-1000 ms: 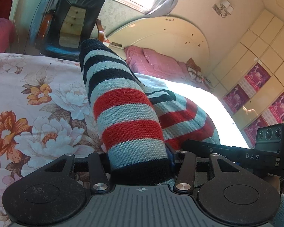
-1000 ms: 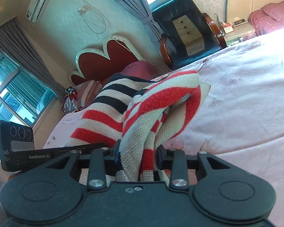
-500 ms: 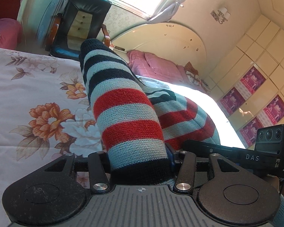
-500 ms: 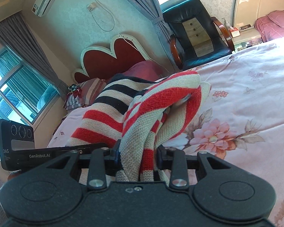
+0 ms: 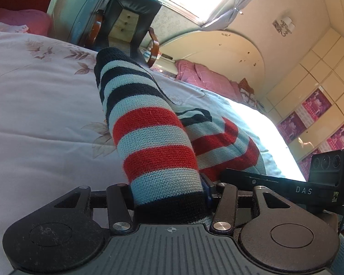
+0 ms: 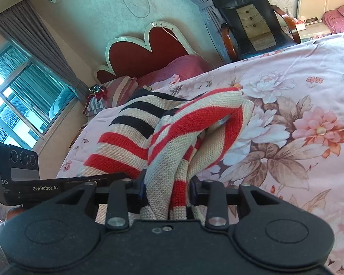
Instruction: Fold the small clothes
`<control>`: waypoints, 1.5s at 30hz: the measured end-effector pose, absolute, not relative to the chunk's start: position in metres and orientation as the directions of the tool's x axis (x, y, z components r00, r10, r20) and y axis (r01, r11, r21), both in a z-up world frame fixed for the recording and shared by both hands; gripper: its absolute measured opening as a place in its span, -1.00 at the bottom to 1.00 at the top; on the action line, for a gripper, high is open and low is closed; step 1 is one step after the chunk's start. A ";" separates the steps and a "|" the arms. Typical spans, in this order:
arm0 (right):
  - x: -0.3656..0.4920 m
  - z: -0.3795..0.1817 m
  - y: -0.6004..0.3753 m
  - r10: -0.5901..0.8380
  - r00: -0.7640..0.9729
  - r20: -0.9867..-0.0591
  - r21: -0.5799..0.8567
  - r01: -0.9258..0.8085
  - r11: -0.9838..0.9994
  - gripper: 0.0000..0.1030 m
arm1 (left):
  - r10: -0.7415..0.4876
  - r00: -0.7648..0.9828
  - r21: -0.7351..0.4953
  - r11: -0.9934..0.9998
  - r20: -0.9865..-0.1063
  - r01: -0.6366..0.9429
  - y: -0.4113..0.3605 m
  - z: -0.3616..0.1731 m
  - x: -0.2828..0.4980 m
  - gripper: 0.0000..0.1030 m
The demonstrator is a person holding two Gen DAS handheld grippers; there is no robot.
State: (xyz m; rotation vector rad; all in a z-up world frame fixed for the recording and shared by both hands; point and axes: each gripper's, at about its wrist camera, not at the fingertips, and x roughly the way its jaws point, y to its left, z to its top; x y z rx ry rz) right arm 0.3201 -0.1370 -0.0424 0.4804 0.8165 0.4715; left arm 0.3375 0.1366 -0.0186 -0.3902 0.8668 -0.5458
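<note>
Your sweater [image 5: 153, 142] is knit with red, pale and dark stripes. Both your left claw [image 5: 169, 197] and right claw [image 6: 168, 188] pinch it, bunched above the bed [image 6: 298, 119].

I am working in a home bedroom: a floral bedspread [image 6: 298, 119] is lying under me, with a heart-shaped headboard [image 6: 146, 50], pink pillows [image 5: 206, 80] and an armchair [image 6: 252, 16] standing nearby.

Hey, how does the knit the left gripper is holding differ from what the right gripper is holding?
The left gripper clamps a smooth, rounded tube of the striped sweater; the right gripper clamps a bunched, creased wad of it. The left piece shows navy and red stripes, the right mostly red. Both are shut on the knit above the floral bedspread.
</note>
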 end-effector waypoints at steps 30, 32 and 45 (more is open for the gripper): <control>0.328 -0.119 -0.122 0.579 0.491 -0.650 0.625 -0.088 0.776 0.07 | -0.546 0.530 -0.542 0.821 -0.649 0.181 0.188 -0.103 0.333 0.39; 0.321 -0.101 -0.129 0.499 0.554 -0.667 0.548 -0.089 0.832 0.32 | -0.517 0.553 -0.515 0.839 -0.653 0.176 0.200 -0.093 0.327 0.45; 0.359 -0.070 -0.087 0.365 0.632 -0.683 0.276 -0.239 0.931 -0.68 | -0.432 0.584 -0.277 0.899 -0.688 0.338 0.162 -0.072 0.373 0.42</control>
